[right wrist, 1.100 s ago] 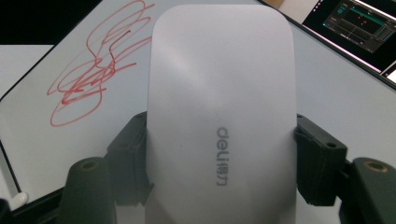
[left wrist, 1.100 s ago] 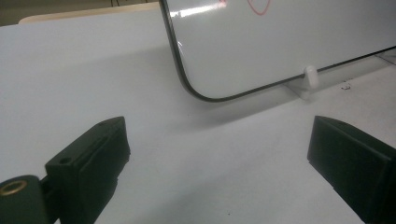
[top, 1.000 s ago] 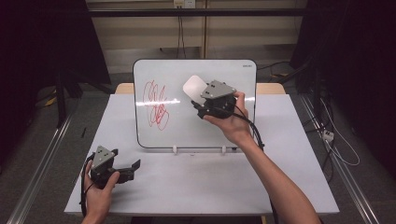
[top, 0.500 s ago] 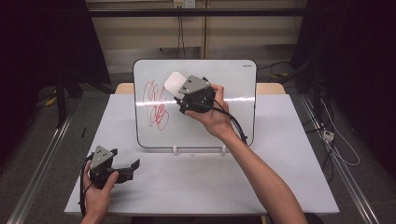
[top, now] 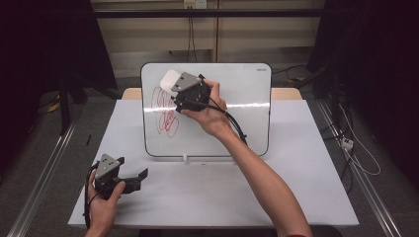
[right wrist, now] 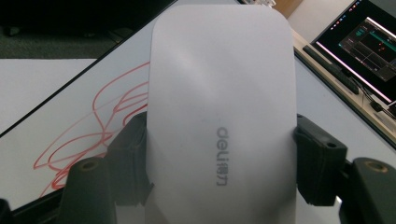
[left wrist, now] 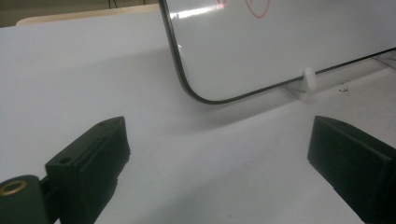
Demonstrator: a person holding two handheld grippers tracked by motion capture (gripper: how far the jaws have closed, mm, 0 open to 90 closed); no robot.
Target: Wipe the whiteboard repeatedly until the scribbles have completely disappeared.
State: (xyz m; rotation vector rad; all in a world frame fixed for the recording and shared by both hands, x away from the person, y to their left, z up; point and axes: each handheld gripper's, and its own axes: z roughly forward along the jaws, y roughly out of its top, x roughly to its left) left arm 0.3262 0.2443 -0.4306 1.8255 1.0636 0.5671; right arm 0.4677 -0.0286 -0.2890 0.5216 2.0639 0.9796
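Right tongs clamped on white eraser against whiteboard beside red scribble; left tongs apart, low over worktop.

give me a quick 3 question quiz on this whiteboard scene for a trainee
1. True or false: the right gripper is shut on the white rounded plastic eraser.
2. What colour is the scribble on the white rounded-corner whiteboard?
3. The left gripper is: A) open over the white table, B) shut on a marker, C) pressed to the board.

Key:
1. True; its jaws clamp the eraser's sides.
2. Red.
3. A; nothing is between its jaws.
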